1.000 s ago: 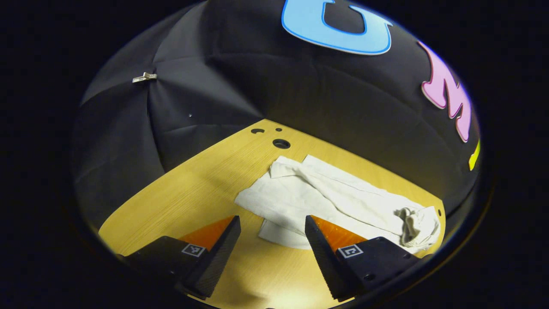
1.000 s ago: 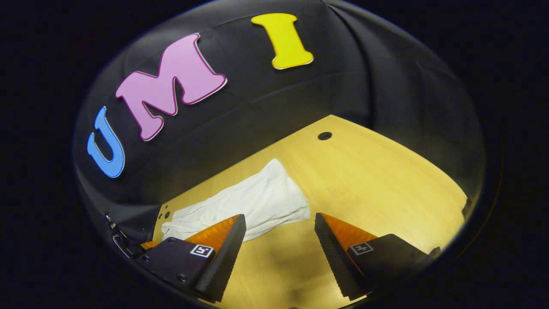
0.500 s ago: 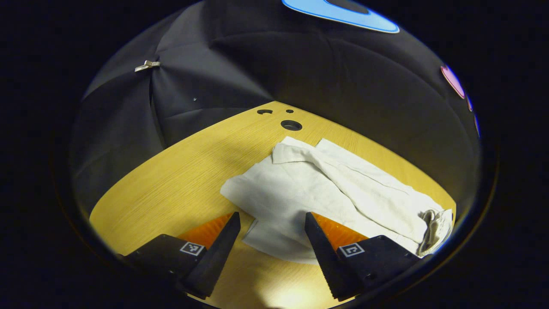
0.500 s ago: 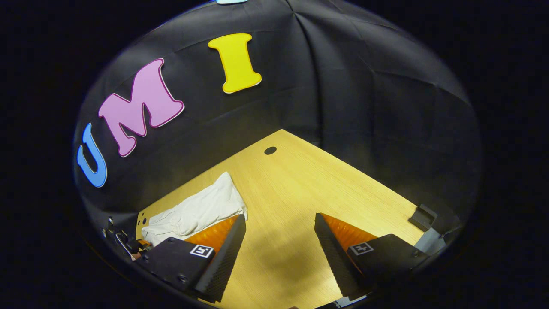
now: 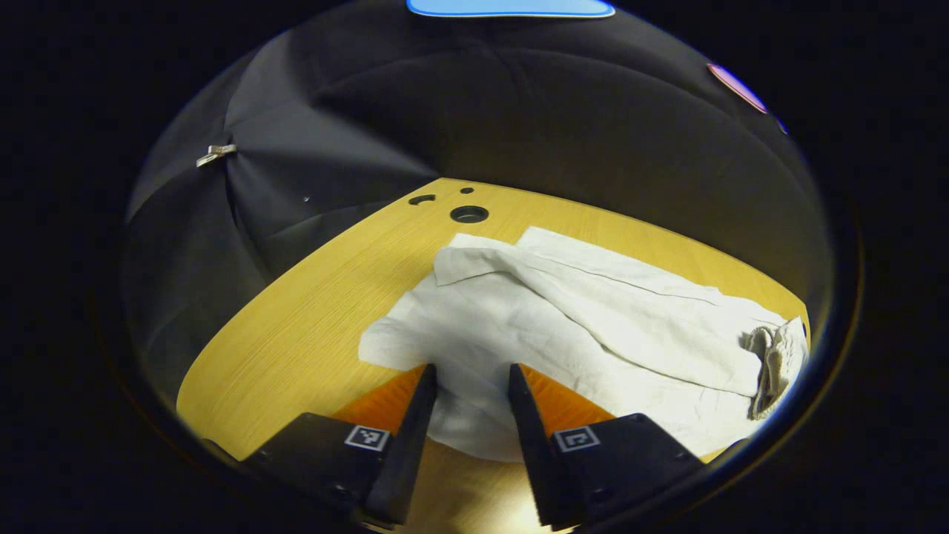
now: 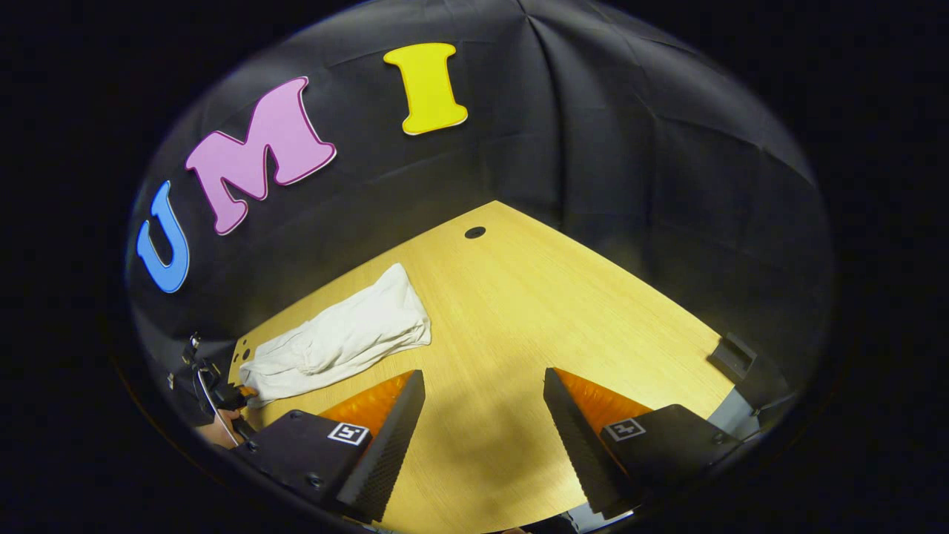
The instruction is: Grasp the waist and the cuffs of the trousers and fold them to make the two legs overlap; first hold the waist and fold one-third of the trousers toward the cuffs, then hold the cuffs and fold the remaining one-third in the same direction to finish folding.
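The white trousers (image 5: 563,319) are lying rumpled on the yellow wooden bench (image 5: 311,297), one layer draping loosely over another and a bunched end (image 5: 771,356) crumpling near the right rim of the left gripper view, where the cloth is running out of sight. Which end is the waist and which the cuffs is hard to make out. The left claw (image 5: 471,386) is reaching over the near edge of the cloth with its fingers (image 5: 411,437) narrowed to a small gap, closer together than half a second ago, when they were standing wide; cloth is lying between them, but whether both are pressing on it cannot be told. In the right gripper view the trousers (image 6: 341,337) are sitting well to the left, apart from the right claw (image 6: 482,386), which is hanging wide open over bare bench (image 6: 563,297) and holding nothing. At the trousers' far left end something dark is partly showing, too small to identify. Round holes (image 5: 468,214) are piercing the bench beyond the cloth.
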Available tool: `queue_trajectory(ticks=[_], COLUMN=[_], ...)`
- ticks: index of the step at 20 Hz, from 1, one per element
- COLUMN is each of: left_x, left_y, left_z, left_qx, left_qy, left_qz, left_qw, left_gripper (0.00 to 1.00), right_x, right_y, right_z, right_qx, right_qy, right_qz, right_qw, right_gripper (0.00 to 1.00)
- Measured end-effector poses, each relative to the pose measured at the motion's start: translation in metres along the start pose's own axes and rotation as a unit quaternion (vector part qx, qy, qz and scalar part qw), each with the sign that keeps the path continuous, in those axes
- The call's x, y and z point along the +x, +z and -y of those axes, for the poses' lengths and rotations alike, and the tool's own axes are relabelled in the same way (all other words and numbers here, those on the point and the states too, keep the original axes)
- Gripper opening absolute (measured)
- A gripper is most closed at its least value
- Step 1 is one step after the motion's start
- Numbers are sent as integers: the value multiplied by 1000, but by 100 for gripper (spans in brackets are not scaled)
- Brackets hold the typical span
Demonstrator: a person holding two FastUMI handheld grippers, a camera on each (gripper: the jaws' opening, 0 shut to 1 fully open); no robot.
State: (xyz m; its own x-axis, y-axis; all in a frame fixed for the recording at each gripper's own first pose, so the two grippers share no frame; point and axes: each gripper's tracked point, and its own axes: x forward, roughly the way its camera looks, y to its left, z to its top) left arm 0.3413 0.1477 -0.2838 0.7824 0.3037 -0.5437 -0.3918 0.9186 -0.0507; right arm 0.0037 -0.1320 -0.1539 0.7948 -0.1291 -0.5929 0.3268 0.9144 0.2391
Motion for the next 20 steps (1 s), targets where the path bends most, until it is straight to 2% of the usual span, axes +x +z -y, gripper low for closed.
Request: queue_trajectory(ticks=[3,7,9,13,16,20], left_x=[0,-3,-3,-11,-24,-49], left_y=[1,2,3,4,23,56], left_z=[8,12,13,9,16,34], left_qx=[13,27,-6,-55,-93,-98], left_qy=[-13,-36,-49,-59,-76,-108], left_qz=[0,-1,-3,-12,1,24], left_qw=[1000,999,999,997,993,989], left_gripper=[30,10,6,6,5,5], right_x=[-4,-10,-14,-25,-33,-34], right_y=[-8,-11,-12,-13,-14,-10], right_z=[-3,-5,-5,-4,0,10], right_qx=[-13,-12,-11,-23,-38,-7], right_qy=[1,-2,-3,-7,-7,-4], right_qz=[-5,-2,3,17,25,35], right_qw=[1000,1000,1000,1000,999,999], right_gripper=[98,99,99,99,99,99])
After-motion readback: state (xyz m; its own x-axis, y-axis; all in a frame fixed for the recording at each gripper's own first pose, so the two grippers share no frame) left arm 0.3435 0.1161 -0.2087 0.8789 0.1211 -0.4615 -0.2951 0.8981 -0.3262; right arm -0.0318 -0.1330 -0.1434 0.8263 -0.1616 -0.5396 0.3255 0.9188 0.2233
